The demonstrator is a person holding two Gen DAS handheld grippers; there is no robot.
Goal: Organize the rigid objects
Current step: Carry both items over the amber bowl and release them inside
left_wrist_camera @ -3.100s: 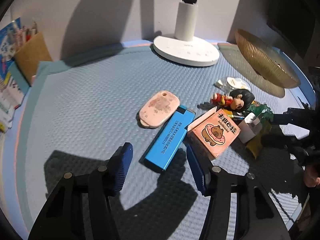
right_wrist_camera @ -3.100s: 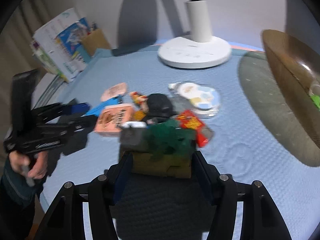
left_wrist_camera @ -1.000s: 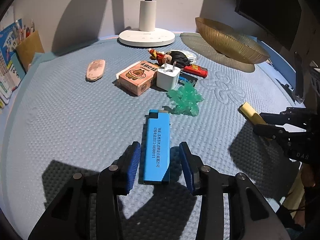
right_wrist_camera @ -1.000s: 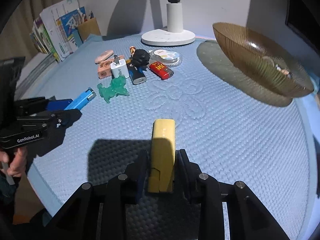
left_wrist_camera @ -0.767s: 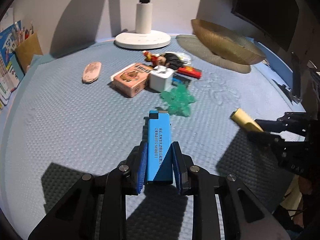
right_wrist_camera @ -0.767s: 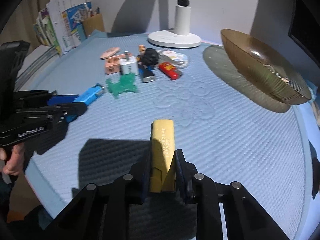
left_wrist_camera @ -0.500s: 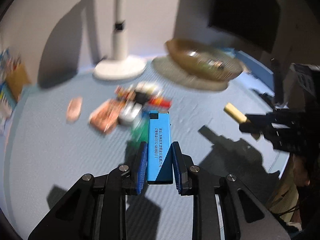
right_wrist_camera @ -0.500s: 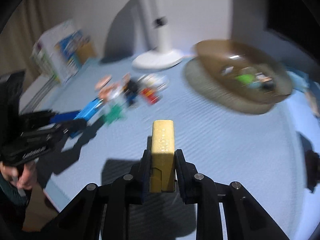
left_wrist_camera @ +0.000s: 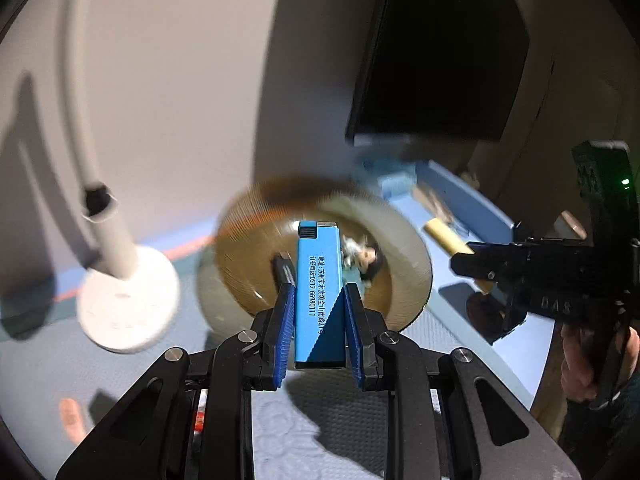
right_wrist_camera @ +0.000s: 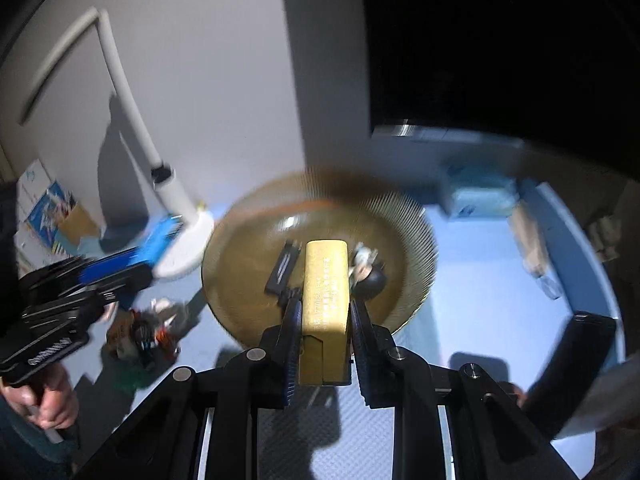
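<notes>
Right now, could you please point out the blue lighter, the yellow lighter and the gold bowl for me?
blue lighter (left_wrist_camera: 319, 280), left wrist view, on its printed face.
yellow lighter (right_wrist_camera: 325, 288), right wrist view, on its upper body.
gold bowl (right_wrist_camera: 240, 276), right wrist view, on its bare inner wall.

Blue lighter (left_wrist_camera: 319, 294), held in the left hand-held gripper (left_wrist_camera: 319, 334): a line of dark-blue print runs lengthwise down its face. Chinese characters first, too small to make out; then the digits "0512-66980111".

Right hand-held gripper (left_wrist_camera: 464, 258), seen at the right edge of the left wrist view: pale letters "DAS" on its black body; any further letters are hidden.

Yellow lighter (right_wrist_camera: 325, 280), held in the right hand-held gripper: faint pale print lengthwise on its face, blurred, unreadable.

Left hand-held gripper body, near left in the right wrist view: white lettering, smeared, unreadable.

Printed papers (right_wrist_camera: 48, 208), far left: illegible.
</notes>
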